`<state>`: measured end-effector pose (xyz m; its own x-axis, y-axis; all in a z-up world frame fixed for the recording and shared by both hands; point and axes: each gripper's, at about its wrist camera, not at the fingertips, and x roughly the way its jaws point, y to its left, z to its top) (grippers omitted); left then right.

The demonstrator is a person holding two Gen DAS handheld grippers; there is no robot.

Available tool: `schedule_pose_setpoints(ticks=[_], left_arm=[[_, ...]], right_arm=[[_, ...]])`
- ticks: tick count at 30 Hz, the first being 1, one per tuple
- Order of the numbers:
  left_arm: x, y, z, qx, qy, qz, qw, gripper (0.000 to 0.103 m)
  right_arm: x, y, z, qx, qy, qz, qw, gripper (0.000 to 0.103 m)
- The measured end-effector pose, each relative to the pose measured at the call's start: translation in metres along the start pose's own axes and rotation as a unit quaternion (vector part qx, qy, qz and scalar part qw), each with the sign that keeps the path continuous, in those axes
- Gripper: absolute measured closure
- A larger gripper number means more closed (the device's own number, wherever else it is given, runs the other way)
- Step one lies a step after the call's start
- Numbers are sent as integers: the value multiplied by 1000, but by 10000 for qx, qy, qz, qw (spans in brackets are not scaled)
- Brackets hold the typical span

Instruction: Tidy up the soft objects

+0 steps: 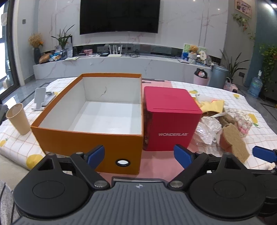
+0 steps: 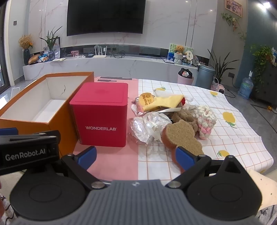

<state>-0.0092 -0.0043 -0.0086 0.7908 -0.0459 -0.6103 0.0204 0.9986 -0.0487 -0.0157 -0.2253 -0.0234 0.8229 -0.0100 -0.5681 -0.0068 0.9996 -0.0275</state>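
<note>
Bear-shaped sponge (image 2: 183, 136) lower right of centre in right wrist view, just beyond right tongs (image 2: 136, 156); right nearer. Both tongs wide open, empty; left tongs (image 1: 139, 154) face orange box (image 1: 90, 142).

home living room | wall television (image 1: 119, 16) | marble media shelf (image 1: 121, 60) | houseplants (image 2: 219, 65)

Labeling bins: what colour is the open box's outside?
Orange outside, white inside: the open box shows best in the left wrist view.
</note>
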Motion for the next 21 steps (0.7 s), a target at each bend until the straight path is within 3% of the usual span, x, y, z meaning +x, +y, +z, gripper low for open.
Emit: schedule_pose_setpoints(ticks=[21], left_arm=[[0,2,0,23,-1,-74,10000,11]], right_arm=[[1,2,0,-46,31,43,10000,7]])
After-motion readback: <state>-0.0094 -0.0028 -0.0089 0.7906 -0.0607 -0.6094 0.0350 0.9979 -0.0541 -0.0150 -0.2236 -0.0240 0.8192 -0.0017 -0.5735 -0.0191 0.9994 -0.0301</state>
